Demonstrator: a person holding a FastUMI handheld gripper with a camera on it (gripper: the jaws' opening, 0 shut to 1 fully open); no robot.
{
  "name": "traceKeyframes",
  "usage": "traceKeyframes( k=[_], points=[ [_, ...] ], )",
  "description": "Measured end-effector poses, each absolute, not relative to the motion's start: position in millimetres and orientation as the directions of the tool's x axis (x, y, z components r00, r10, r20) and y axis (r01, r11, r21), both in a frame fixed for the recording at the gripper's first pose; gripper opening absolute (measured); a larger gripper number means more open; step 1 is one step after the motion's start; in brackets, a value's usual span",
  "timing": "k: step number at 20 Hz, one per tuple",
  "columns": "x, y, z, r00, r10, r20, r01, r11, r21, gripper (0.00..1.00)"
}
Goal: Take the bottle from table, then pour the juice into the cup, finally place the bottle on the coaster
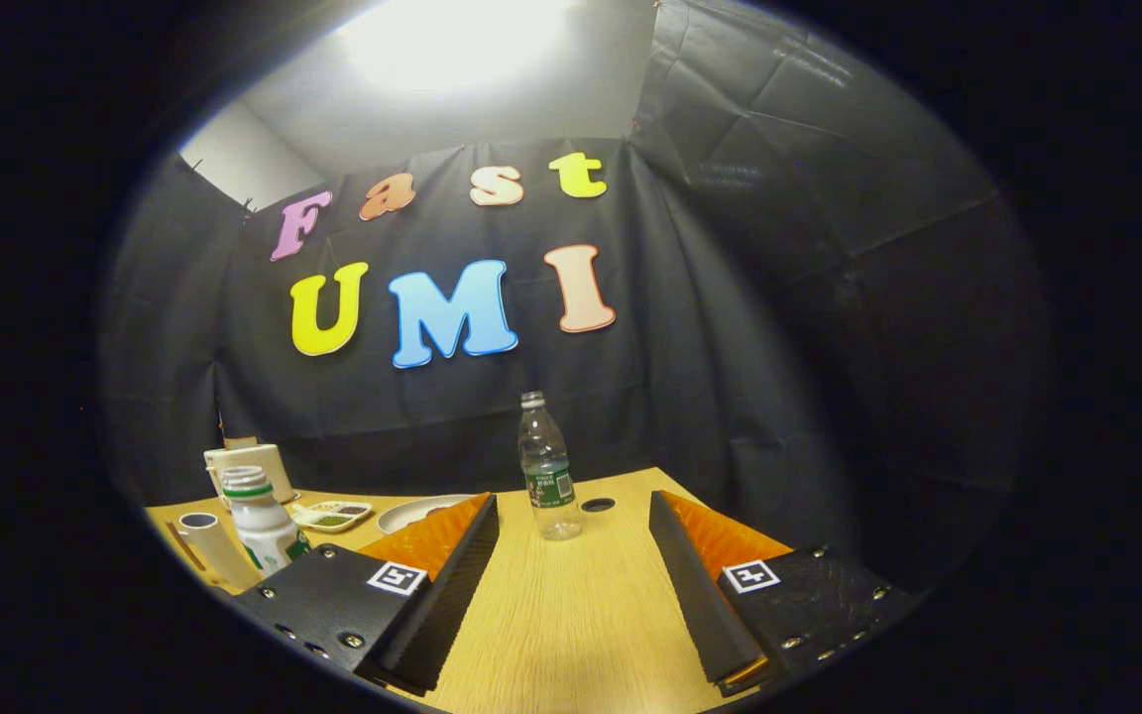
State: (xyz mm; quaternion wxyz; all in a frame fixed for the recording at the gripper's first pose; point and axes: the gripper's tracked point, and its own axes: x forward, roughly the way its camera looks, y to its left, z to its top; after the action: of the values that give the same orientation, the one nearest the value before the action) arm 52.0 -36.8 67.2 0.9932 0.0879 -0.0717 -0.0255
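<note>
The gripper [573, 516] is hanging released above the surface [571, 615], its fingers spread wide and grasping nothing, so the first step is not yet done. The clear plastic water bottle [548, 471] is standing upright just ahead of the fingers and between their lines, near the far edge beside a small round hole [598, 505]. Taking, pouring and setting down are all left; a white cup [246, 466] is waiting by the far left corner, behind a green-capped white bottle [260, 521], and I cannot make out a coaster.
</note>
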Motion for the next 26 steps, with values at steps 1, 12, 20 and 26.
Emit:
traceKeyframes(
  k=[1, 12, 20, 26],
  points=[
    [48.1, -37.0, 76.0, 0.987, -0.062, 0.15, 0.036, 0.984, 0.173, 0.93],
    [-8.9, 30.5, 104.1, 0.991, 0.048, 0.121, -0.048, 0.999, 0.002, 0.93],
    [-23.2, 94.7, 97.9, 0.983, 0.157, 0.1, -0.153, 0.987, -0.041, 0.93],
    [-13.4, 131.2, 63.5, 0.974, 0.223, 0.042, -0.222, 0.975, -0.024, 0.93]
  ],
)
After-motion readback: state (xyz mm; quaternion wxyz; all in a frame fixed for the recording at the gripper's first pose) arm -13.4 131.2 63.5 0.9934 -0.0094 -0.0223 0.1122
